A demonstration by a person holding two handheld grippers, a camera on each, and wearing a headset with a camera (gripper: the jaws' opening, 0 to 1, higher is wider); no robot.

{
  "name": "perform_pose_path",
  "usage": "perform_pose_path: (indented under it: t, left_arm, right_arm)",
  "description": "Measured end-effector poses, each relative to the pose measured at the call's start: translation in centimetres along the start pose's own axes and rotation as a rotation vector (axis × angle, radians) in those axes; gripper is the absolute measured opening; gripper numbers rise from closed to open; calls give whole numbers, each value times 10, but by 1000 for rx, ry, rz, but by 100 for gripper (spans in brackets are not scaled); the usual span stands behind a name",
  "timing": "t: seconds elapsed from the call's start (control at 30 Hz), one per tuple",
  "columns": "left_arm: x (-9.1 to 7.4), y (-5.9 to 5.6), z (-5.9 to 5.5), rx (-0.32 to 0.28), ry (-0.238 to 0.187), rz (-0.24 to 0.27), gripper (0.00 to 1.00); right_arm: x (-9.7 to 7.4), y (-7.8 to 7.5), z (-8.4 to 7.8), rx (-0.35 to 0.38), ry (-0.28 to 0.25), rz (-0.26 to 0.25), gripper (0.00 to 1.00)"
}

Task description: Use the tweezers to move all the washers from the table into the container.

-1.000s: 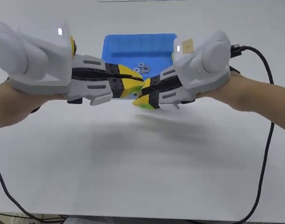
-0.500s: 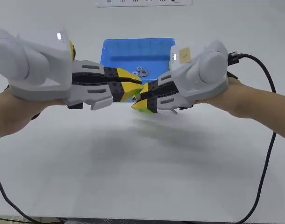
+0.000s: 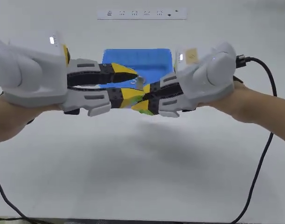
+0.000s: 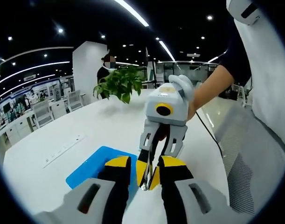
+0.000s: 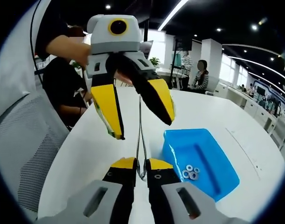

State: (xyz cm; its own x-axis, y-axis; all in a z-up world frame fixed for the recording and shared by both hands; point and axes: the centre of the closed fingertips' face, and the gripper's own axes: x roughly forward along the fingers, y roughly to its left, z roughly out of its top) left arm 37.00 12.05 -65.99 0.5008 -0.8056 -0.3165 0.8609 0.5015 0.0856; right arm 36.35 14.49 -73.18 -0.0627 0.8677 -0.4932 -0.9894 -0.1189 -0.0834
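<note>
My right gripper [image 3: 142, 99] [image 5: 141, 162] is shut on the thin metal tweezers [image 5: 141, 135], which stick up between its jaws. My left gripper [image 3: 137, 84] [image 4: 146, 161] faces it head-on and is open, its yellow jaws spread on either side of the tweezers' free end. Both hover above the white table, in front of the blue container [image 3: 137, 58] [image 5: 203, 149]. Several washers [image 5: 191, 172] lie together on the container's floor. In the head view the grippers cover the container's near part.
A black cable [image 3: 266, 140] trails from the right gripper to the table's near edge. A white power strip [image 3: 142, 14] lies behind the container. A mesh chair [image 5: 25, 154] and seated people stand beyond the table edge, and a potted plant [image 4: 119, 84] sits at the far end.
The left gripper's jaws, close together before, have spread apart. Both grippers stay tip to tip. The head camera has tilted up, so the container sits lower in the picture.
</note>
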Motion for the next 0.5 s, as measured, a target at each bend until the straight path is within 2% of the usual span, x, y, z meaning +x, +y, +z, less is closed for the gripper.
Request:
perform_pose_path:
  t: [0.1, 0.17, 0.23, 0.3, 0.5]
  left_arm:
    - [-11, 1, 3, -7, -11, 31, 33]
    - [-19, 3, 3, -19, -20, 66, 40]
    - [-28, 7, 4, -3, -20, 122, 47]
    - [-35, 4, 5, -10, -27, 131, 55]
    - [-50, 1, 0, -105, -61, 171, 76]
  right_arm:
    - [-5, 1, 8, -11, -5, -6, 9]
    - [-9, 0, 14, -17, -10, -12, 9]
    - [-12, -2, 19, -28, -11, -17, 9]
    - [-17, -4, 26, -40, -15, -25, 9]
    - [-25, -16, 40, -42, -31, -52, 9]
